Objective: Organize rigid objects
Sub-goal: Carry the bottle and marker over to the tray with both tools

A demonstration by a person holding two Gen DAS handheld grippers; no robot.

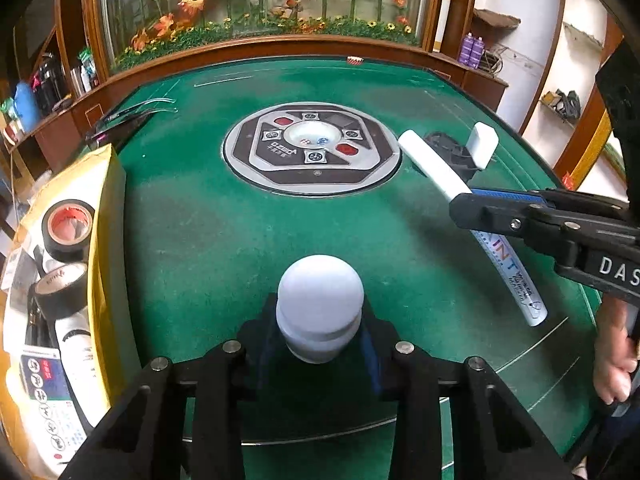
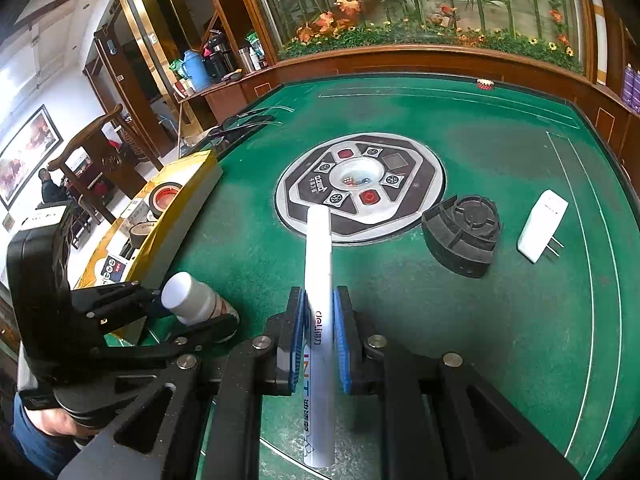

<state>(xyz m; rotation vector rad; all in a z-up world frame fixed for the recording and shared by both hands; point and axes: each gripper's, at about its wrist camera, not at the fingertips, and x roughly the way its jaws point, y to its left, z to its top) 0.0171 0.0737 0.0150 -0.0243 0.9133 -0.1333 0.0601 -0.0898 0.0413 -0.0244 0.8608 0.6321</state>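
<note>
Jaws first: our left gripper [image 1: 320, 350] is clenched on a small white bottle [image 1: 320, 312], pads pressing its sides just below the rounded cap, the bottle tilted cap-forward above the felt. Our right gripper [image 2: 320, 340] is clamped tight on a white paint marker [image 2: 319, 304], blue pads [image 2: 343, 344] pinching the barrel near mid-length; the marker runs lengthwise out ahead of the fingers, its cap end over the near edge of the central dice console [image 2: 360, 188].

We note the green mahjong table [image 2: 500, 320] has wide bare felt on the near right. Beyond the console's right edge sit a black plastic holder [image 2: 462, 236] and, just beside it, a white plug adapter [image 2: 542, 226] standing with prongs toward us; the two are apart, not touching.

Left edge is crowded: a yellow box [image 1: 106, 240] lies along it, holding black tape rolls [image 1: 68, 230] and printed packets. From the right wrist view, the bottle hangs just beside the box's near corner. Wooden rail bounds the far edge.
</note>
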